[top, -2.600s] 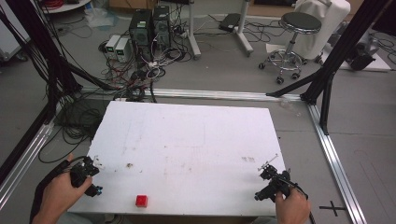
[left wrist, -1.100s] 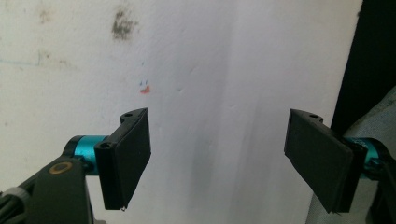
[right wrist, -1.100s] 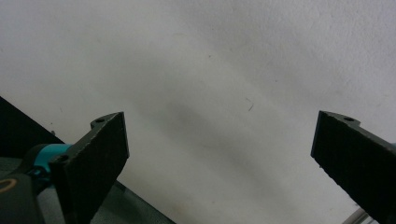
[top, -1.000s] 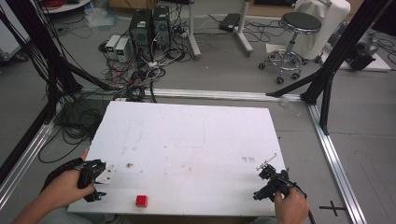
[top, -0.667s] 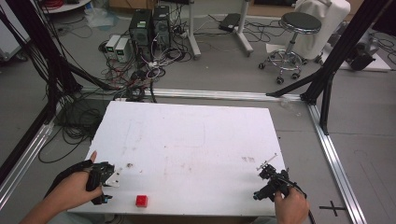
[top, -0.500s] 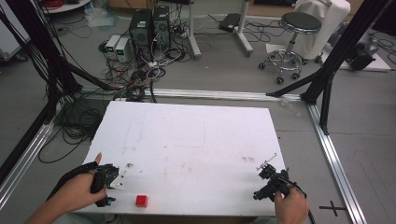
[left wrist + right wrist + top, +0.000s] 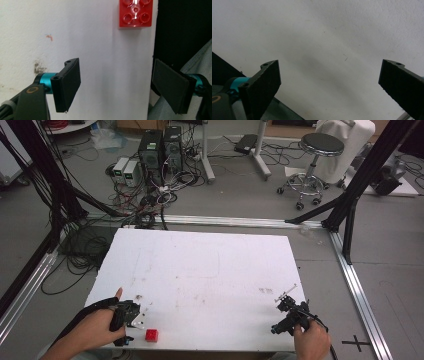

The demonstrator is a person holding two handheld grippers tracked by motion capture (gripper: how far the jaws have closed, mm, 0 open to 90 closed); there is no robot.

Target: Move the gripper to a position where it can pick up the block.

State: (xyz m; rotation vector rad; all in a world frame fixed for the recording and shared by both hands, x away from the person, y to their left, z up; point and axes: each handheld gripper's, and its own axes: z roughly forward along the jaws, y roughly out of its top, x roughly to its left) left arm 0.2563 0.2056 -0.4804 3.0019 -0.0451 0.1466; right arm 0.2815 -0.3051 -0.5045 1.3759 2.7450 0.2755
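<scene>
A small red brick (image 7: 151, 335) lies on the white table (image 7: 200, 270) close to its front edge. In the left gripper view the same red brick (image 7: 135, 13) shows four studs, ahead of the jaws and right at the table's edge. My left gripper (image 7: 131, 326) sits just left of the brick, held by a hand, open with nothing between its pads (image 7: 68, 83). My right gripper (image 7: 282, 316) rests near the front right corner, open wide over bare table (image 7: 332, 50).
The table's front edge runs beside the brick, with dark floor and a grey sleeve (image 7: 197, 67) beyond it. Faint smudges (image 7: 38, 67) mark the tabletop. Aluminium rails (image 7: 357, 285) frame the table; cables, computers (image 7: 160, 145) and a stool (image 7: 320, 150) stand behind.
My left gripper has moved right along the front edge, from the table's left corner to just beside the red brick. The right gripper has stayed put.
</scene>
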